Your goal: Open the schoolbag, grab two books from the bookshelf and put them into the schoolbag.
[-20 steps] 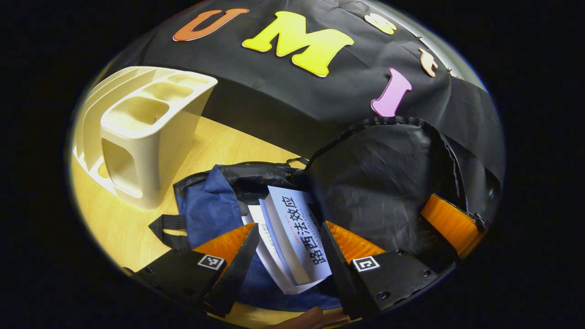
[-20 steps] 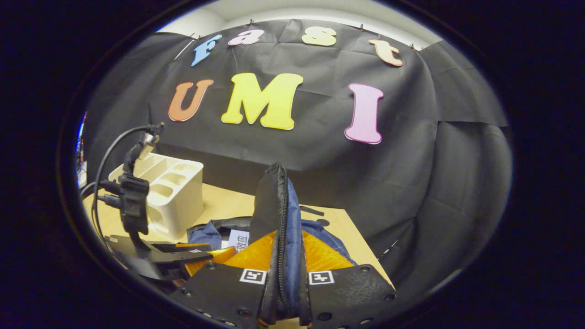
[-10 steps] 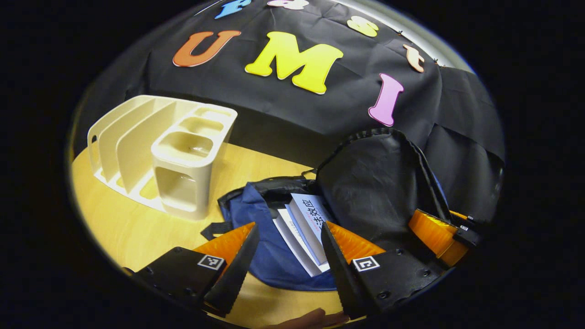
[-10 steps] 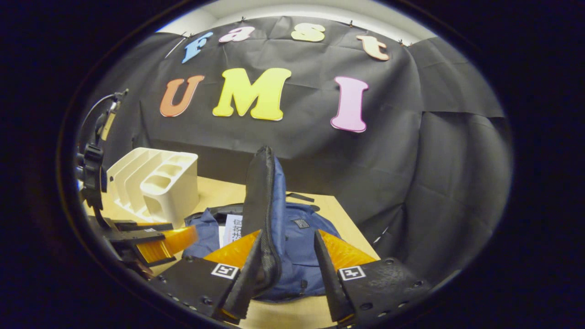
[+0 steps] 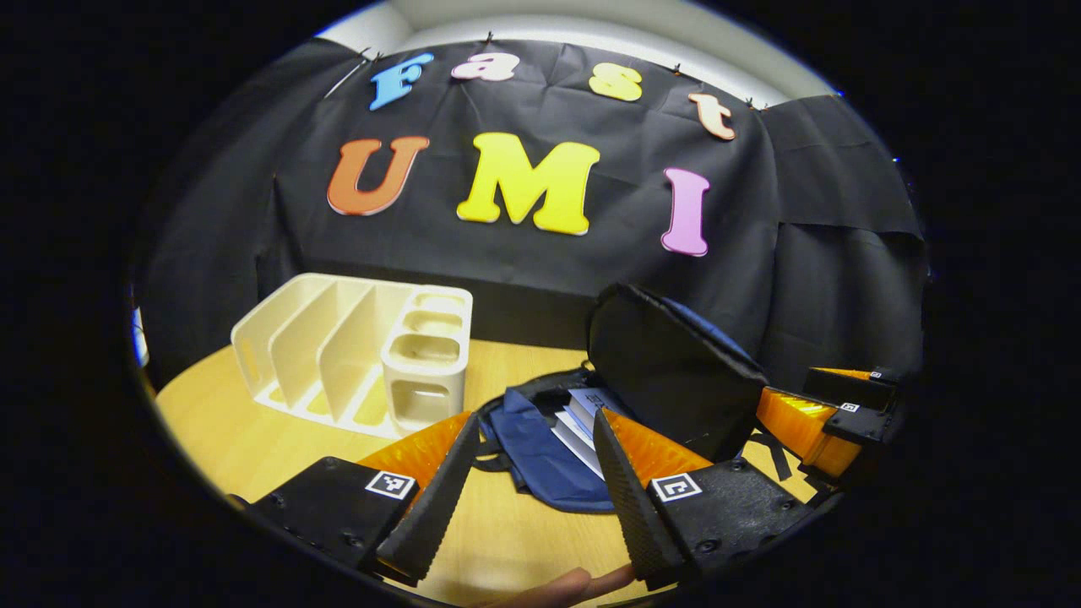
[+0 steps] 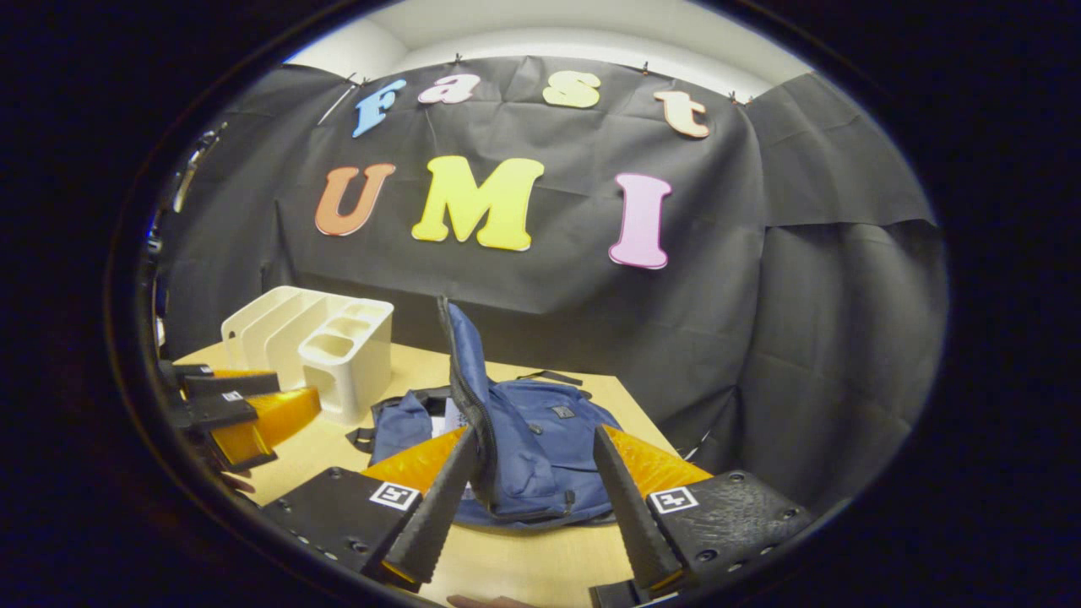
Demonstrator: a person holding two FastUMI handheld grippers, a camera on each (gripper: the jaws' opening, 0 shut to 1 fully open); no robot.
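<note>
The schoolbag (image 5: 540, 452) lies open on the table (image 5: 253, 431), right of the bookshelf (image 5: 355, 355), with its flap (image 5: 667, 371) standing up at the far right. Two books (image 5: 583, 418) sit in its mouth, their near ends poking out past the opening. The bookshelf's slots look empty, so the loading seems done and the step in hand is backing clear.

The left gripper (image 5: 528, 473) hovers near the bag's front edge, spread apart and gripping nothing. The right gripper (image 6: 528, 485) is likewise parted and empty, just in front of the bag (image 6: 524, 447), with the flap's edge (image 6: 464, 371) rising beside its left finger.

To do this well, draw both tools straight back and up, keeping the right one off the flap's zipper edge so the flap is not dragged.

How deep the books sit is hidden by the flap and fabric. Whether the flap stands by itself is hard to judge. A fingertip (image 5: 562, 583) shows at the bottom, cut off.
</note>
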